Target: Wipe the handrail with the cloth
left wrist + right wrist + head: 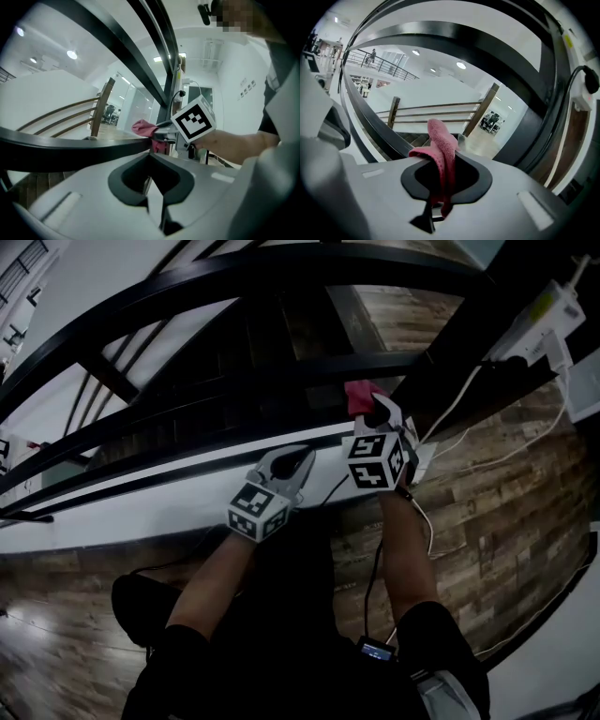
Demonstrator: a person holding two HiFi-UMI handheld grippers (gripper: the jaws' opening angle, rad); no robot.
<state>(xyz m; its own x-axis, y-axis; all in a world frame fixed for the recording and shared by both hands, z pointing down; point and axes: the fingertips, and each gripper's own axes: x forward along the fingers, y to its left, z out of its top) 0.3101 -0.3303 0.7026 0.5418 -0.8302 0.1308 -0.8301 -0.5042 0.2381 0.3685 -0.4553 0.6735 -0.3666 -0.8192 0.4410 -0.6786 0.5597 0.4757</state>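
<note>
The wiping step looks to be in hand: the right gripper (373, 416) has its jaws pinched tight on the pink cloth (360, 395), which sits up against the black handrail (281, 371) just above the centre of the head view. In the right gripper view the cloth (443, 145) stands up out of the right gripper (438, 206) in a folded tuft, with the rail curving off to the upper left. The next move, I judge, calls for pressing that tuft flat on the rail and sliding it along the bar while the grip holds. The left gripper (298, 463) hangs lower left of the right one, close under the rail, its jaws drawn together on nothing. Both forearms reach up from the bottom centre, the right stretched further
</note>
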